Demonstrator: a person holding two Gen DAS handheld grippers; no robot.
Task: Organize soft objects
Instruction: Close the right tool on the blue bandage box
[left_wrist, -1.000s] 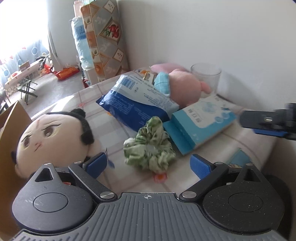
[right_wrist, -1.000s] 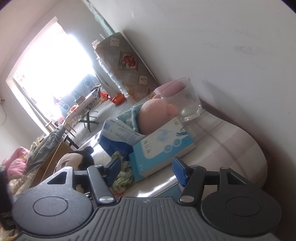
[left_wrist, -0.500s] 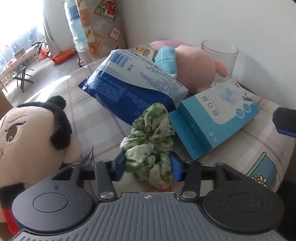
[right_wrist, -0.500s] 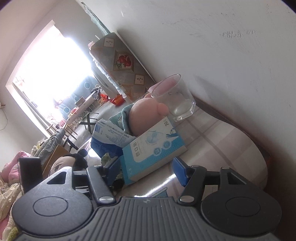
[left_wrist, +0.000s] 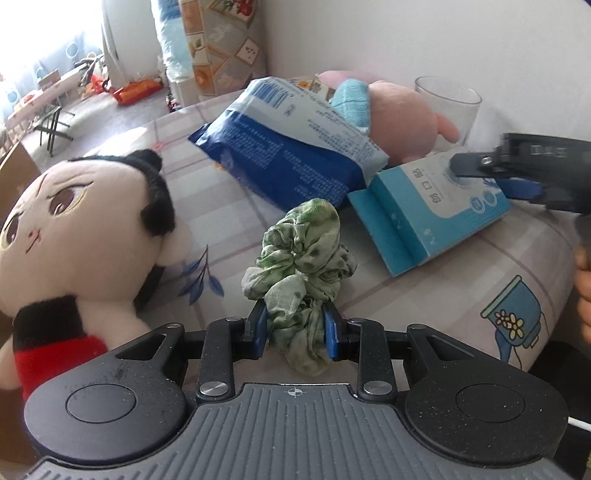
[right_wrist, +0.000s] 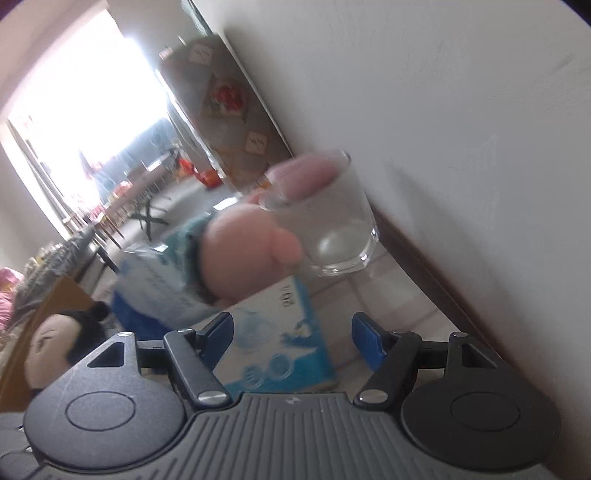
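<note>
A green scrunchie (left_wrist: 303, 254) lies on the patterned tablecloth, and my left gripper (left_wrist: 295, 325) is closing on its near end, both blue pads pressing into the fabric. A big-headed doll plush (left_wrist: 74, 229) lies to its left. A pink plush (left_wrist: 399, 118) rests at the back, partly under a blue wipes pack (left_wrist: 288, 155). My right gripper (right_wrist: 291, 336) hovers over a light blue box (right_wrist: 273, 354). Its jaws are opening and touch nothing. It also enters the left wrist view from the right, the right gripper (left_wrist: 517, 173) above the box (left_wrist: 443, 210).
A clear drinking glass (right_wrist: 332, 229) stands by the wall behind the pink plush (right_wrist: 243, 251). The table's rounded edge (left_wrist: 535, 295) drops away at the right, where a person's hand (left_wrist: 583, 288) shows. A cardboard box (left_wrist: 14, 173) stands at the far left.
My left gripper came down over the scrunchie and its jaws went from wide apart to pinching it. My right gripper moved in over the light blue box, closer to the glass.
</note>
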